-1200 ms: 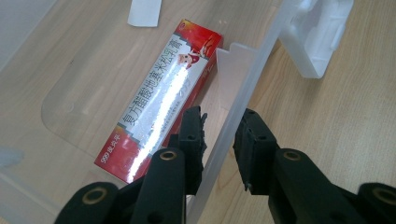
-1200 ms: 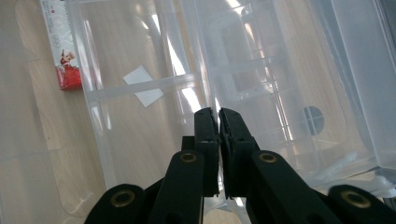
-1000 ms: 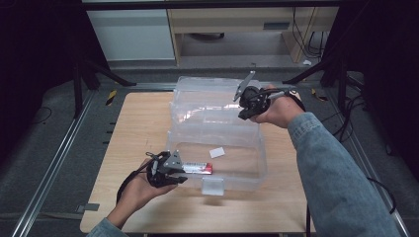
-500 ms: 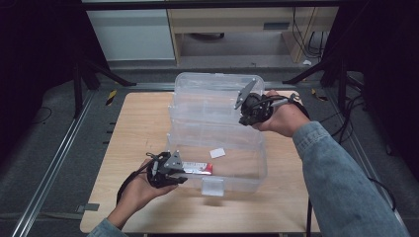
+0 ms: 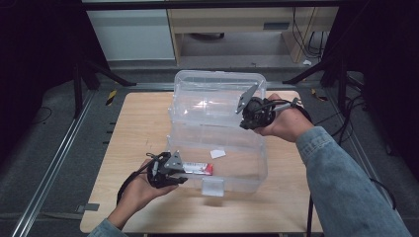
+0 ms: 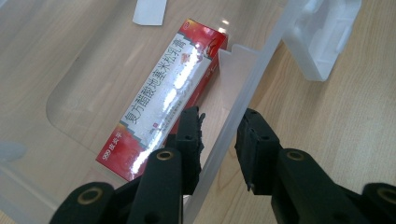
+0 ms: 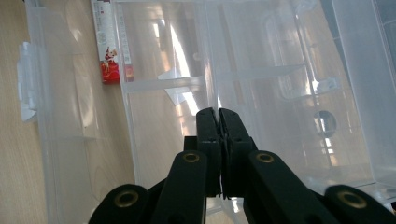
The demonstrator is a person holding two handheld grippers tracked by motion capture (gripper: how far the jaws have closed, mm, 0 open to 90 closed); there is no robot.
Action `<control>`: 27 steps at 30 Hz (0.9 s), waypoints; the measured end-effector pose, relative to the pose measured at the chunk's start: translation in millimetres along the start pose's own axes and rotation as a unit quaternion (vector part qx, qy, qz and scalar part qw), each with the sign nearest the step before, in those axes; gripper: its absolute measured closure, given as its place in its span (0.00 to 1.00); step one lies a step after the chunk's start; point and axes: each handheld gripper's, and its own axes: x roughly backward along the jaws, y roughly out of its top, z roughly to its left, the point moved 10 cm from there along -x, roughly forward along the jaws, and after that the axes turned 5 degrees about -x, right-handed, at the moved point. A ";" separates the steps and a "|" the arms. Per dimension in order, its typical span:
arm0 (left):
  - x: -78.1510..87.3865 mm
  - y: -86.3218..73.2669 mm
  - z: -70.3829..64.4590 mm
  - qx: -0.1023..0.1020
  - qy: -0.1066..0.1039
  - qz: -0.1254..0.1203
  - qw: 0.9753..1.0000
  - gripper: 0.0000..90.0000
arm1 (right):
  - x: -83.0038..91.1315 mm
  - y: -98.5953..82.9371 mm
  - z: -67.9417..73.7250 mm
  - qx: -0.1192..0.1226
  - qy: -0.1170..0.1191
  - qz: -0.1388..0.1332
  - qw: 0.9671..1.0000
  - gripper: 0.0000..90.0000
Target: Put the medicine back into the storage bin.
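A clear plastic box (image 5: 257,163) stands open on the wooden table, its hinged lid (image 5: 212,98) raised at the far side. Inside, by the front wall, lies a red and white carton (image 5: 198,169) (image 6: 168,93) (image 7: 109,46). My left gripper (image 5: 184,170) (image 6: 219,133) straddles the box's front wall near its left end, one jaw inside next to the carton and one outside, shut on the wall. My right gripper (image 5: 243,114) (image 7: 218,114) is shut on the lid's right edge, and the jaws press together on the thin plastic.
A clear latch (image 5: 213,186) (image 6: 327,37) hangs from the box's front wall. A small white slip (image 5: 217,153) lies on the box floor. The table's edge (image 5: 197,229) is close to the person. Dark floor, metal rails and cabinets surround the table.
My right gripper has drawn the lid's edge toward the person, and the lid has swung up from leaning back. The left gripper and the carton have stayed put.
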 end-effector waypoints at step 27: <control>-14.3 20.1 10.7 0.013 0.025 -0.009 1.000 0.79 | -8.5 -0.6 -27.5 0.012 -0.018 0.016 1.000 0.95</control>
